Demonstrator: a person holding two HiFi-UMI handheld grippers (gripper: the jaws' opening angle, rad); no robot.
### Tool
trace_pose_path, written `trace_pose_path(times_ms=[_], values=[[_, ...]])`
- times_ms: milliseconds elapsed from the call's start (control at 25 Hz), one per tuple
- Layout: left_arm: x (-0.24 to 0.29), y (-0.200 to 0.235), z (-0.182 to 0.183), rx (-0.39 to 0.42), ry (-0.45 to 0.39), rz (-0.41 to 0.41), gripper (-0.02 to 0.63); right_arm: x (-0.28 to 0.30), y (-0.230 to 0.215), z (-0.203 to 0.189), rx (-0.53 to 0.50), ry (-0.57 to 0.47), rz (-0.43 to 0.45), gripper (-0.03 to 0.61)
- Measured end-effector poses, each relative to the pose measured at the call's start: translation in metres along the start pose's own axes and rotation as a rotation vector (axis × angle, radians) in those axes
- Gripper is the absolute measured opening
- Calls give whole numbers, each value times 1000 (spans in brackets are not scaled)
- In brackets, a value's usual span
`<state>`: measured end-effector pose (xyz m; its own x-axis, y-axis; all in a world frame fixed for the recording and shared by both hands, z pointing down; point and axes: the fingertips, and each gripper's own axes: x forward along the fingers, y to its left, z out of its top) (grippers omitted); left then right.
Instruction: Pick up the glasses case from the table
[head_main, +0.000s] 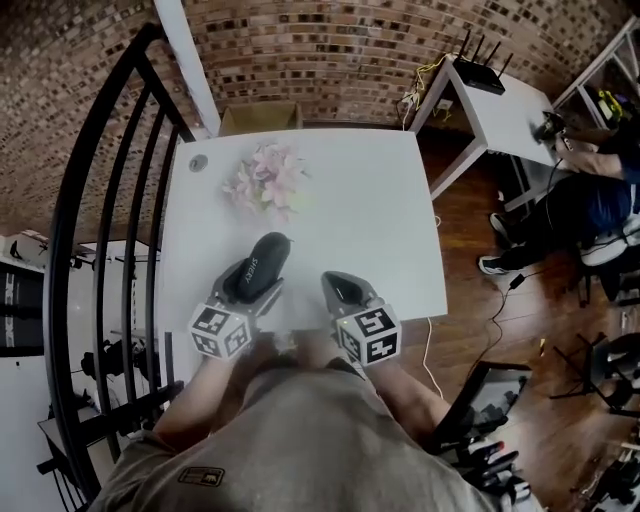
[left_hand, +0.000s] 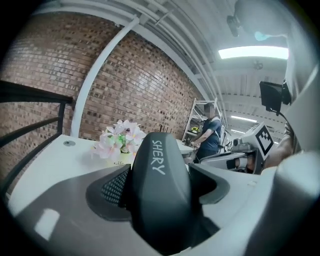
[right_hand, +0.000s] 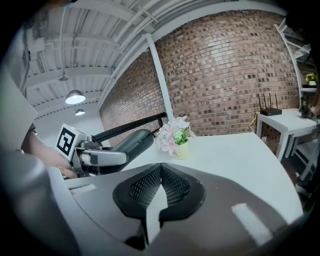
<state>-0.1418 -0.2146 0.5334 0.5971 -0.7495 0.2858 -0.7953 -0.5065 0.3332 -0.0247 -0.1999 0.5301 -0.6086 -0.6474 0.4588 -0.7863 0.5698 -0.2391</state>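
A dark grey glasses case (head_main: 259, 262) with white lettering is clamped in my left gripper (head_main: 248, 284), held above the near part of the white table (head_main: 390, 210). In the left gripper view the case (left_hand: 159, 187) fills the gap between both jaws and sticks out forward. My right gripper (head_main: 347, 291) hovers beside it on the right, shut with nothing in it; its pads (right_hand: 159, 187) meet in the right gripper view. From there the case (right_hand: 136, 141) and left gripper (right_hand: 97, 157) show at the left.
A small pot of pink flowers (head_main: 265, 180) stands on the table beyond the case. A black stair railing (head_main: 110, 230) runs along the left. A second white table (head_main: 500, 110) with a router is at back right, where a person (head_main: 590, 200) sits.
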Motion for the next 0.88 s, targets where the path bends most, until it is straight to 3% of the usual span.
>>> trace_pose_path(times_ms=[520,880], values=[[-40,-114,2,-81,-124,54,356,-97,-6,-12,-20,-77,93,12],[-63,-136,11,-86,-158,-2,356,-121,4,-5,-22,-111,57,12]])
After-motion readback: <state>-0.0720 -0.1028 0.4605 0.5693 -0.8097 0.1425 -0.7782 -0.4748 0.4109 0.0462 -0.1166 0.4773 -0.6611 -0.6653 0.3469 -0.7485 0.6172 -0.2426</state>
